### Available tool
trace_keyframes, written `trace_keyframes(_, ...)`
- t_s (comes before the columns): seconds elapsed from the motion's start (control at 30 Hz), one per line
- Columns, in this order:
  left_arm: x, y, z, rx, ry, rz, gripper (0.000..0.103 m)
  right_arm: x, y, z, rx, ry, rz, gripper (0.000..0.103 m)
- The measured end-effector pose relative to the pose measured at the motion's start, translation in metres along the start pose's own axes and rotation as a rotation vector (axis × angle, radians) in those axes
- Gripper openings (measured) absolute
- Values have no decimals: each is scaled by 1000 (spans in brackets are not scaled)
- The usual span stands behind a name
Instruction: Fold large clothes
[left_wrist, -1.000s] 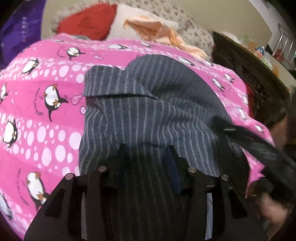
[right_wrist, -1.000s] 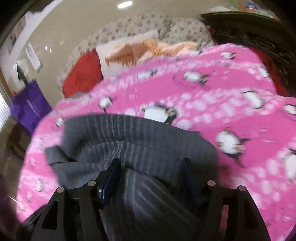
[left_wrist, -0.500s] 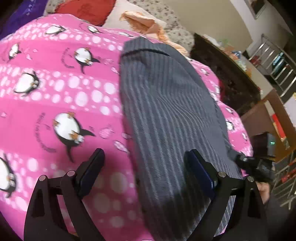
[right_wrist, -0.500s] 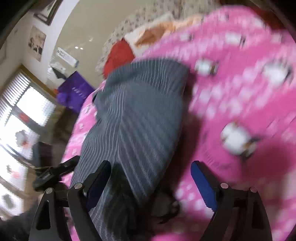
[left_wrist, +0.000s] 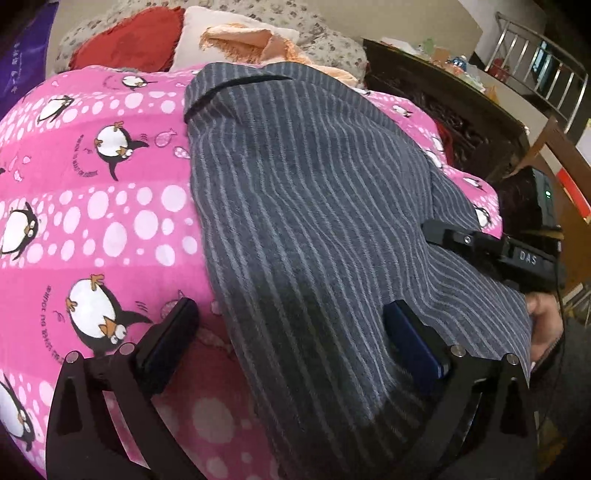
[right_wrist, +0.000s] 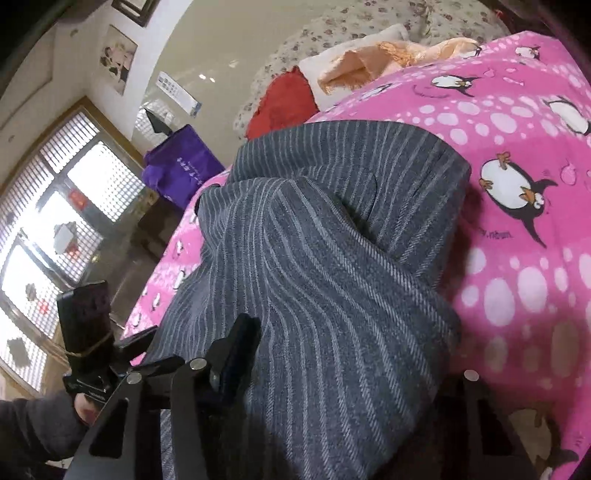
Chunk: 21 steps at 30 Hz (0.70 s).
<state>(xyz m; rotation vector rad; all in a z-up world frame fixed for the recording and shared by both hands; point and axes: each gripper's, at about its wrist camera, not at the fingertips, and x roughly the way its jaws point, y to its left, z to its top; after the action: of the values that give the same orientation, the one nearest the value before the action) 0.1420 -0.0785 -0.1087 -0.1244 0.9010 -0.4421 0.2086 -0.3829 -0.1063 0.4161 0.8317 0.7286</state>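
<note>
Left hand-held gripper (left_wrist: 291, 347): jaws have just been opening, now spread wide and released, straddling the garment's near left edge.
Right hand-held gripper (right_wrist: 332, 373): jaws have just been closing; near end of the cloth lies between them, grip uncertain, one finger hidden.
Grey pinstriped woollen garment (left_wrist: 314, 206): folded lengthwise, long axis running away toward the pillows.
Pink penguin-print blanket (left_wrist: 92, 206): covers the bed beneath it.
Red cushion (left_wrist: 129, 38): at the far end.
</note>
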Motion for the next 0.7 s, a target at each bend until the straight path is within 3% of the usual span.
trace_keyframes(0.03,-1,-2,-2,11,-13,3,99,1,-1,0,-2,0,13,54)
trace_keyframes(0.1,0,-9,-4,41,-31,2,77,5,5,2,-35,1,-8,53)
trace_keyframes(0.13,-1,-18,-4,78,-47,29,77,10,10,3,-64,10,-50,53)
trace_keyframes(0.23,-5,-32,-8,141,-78,105,61,23,31,7,-151,-4,-232,53)
trace_keyframes(0.27,-6,-33,-8,143,-87,123,49,27,34,8,-158,-9,-265,50)
trace_keyframes(0.3,-7,-34,-7,143,-94,132,40,31,36,9,-158,-9,-282,40)
trace_keyframes(0.4,-18,-33,-5,142,-125,154,30,31,43,5,-128,-10,-250,24)
trace_keyframes(0.57,-53,-26,0,147,-172,136,28,27,57,4,-59,-8,-155,21)
trace_keyframes(0.7,-78,11,3,150,-167,168,28,55,81,-1,6,-12,-79,21)
